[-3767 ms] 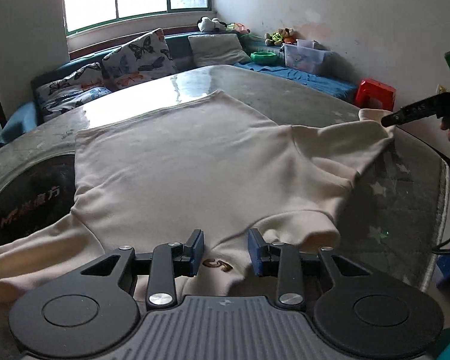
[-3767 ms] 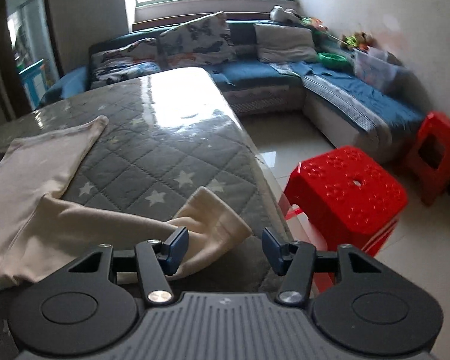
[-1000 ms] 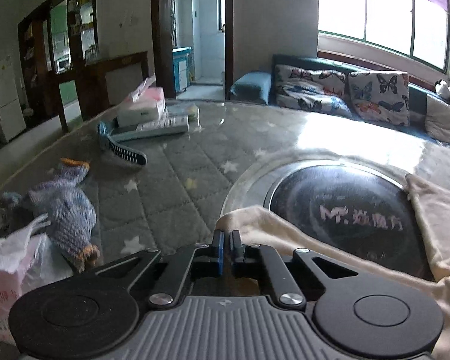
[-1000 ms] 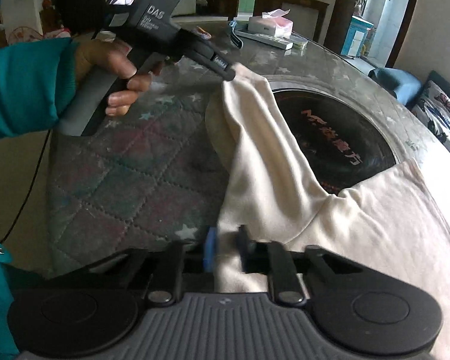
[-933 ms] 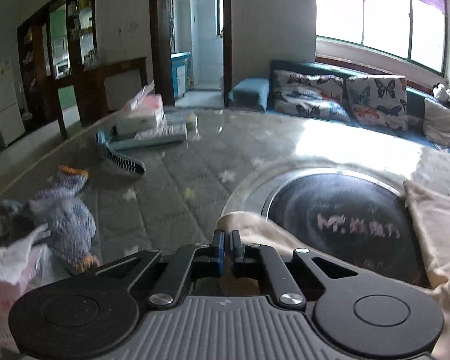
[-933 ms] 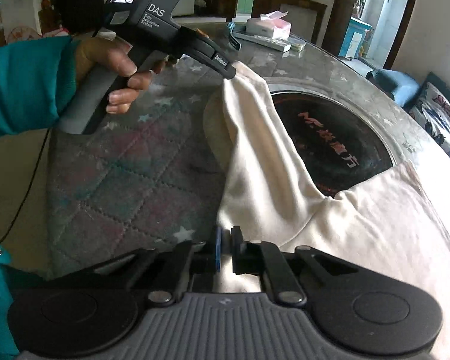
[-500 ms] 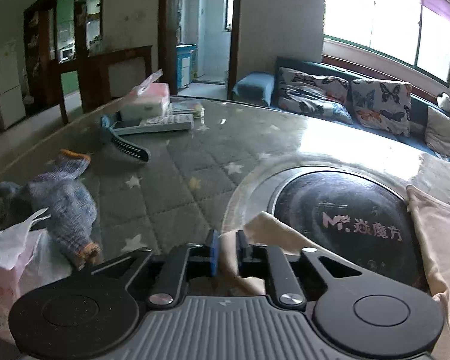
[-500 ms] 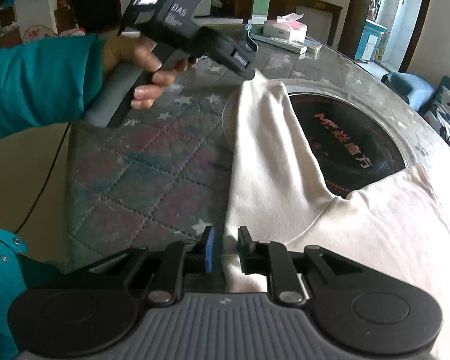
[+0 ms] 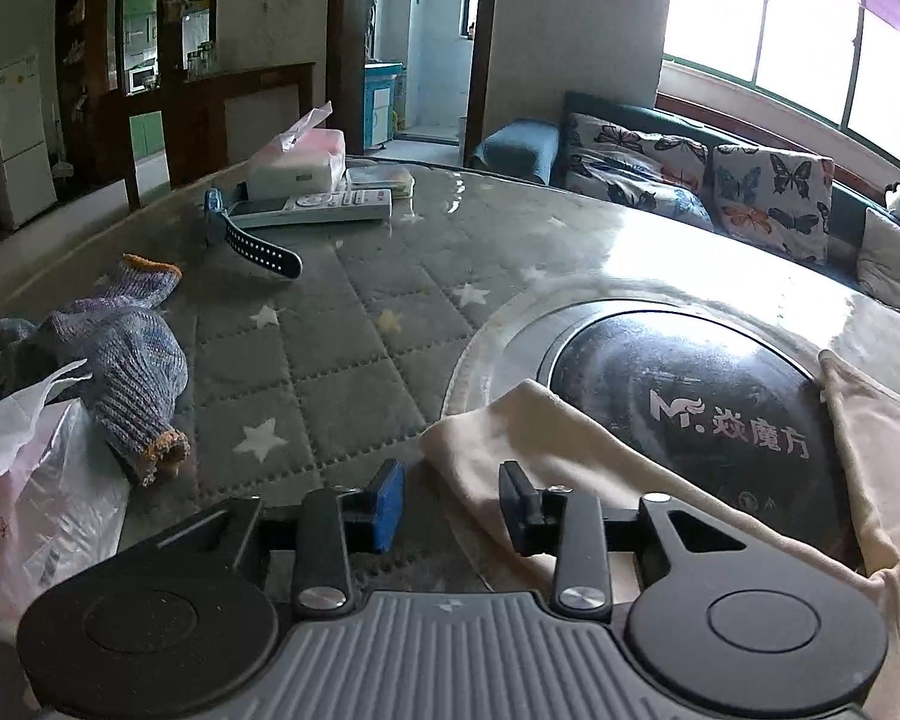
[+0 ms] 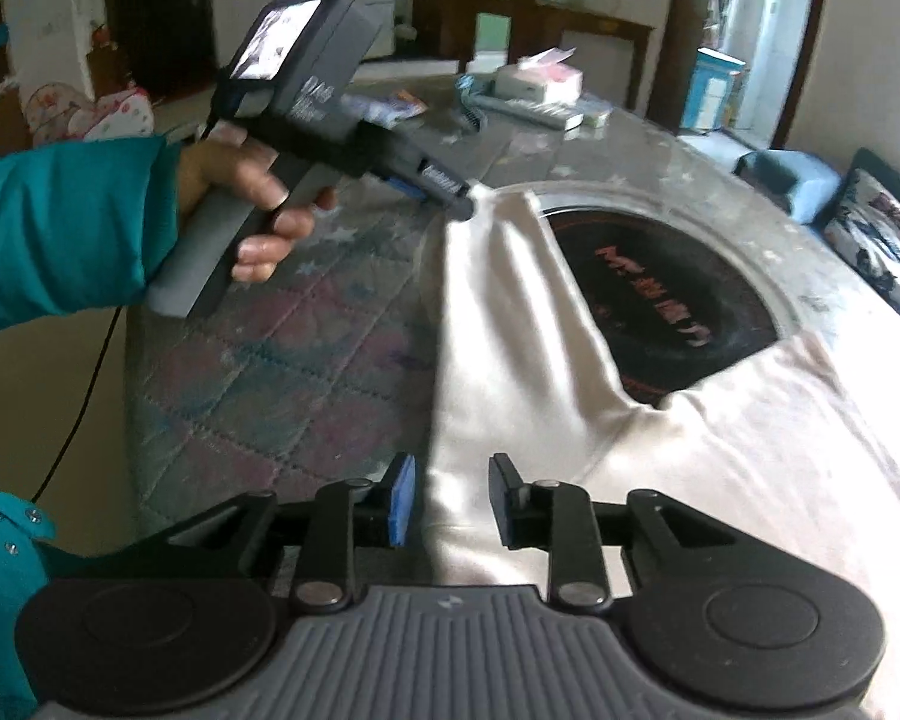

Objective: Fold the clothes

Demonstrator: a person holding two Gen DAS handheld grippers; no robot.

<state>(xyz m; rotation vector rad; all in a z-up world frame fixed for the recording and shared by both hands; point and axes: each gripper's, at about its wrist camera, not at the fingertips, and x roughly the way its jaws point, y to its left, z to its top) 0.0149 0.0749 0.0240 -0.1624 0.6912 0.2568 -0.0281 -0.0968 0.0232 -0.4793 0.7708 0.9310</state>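
two close wrist views, shared sleeve (image 9: pixel 546 450)

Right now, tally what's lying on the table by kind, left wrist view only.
Cream garment: 1
Knitted gloves: 1 bundle
Plastic bag: 1
Tissue box: 1
Remote: 1
Watch: 1
Total: 6

The left gripper (image 9: pixel 452 495) has its jaws just eased apart, and the cream sleeve (image 9: pixel 546 450) lies loose between them, pressed by neither pad. The sleeve runs off to the right of the claw, over the rim of a dark round panel (image 9: pixel 690 390). Left of the claw sit a knitted glove (image 9: pixel 123 360) and a plastic bag (image 9: pixel 24 480) on the grey starred table cover (image 9: pixel 330 360). Far ahead-left: a watch strap (image 9: pixel 258 249), a remote (image 9: pixel 324 204), a tissue box (image 9: pixel 297 159).
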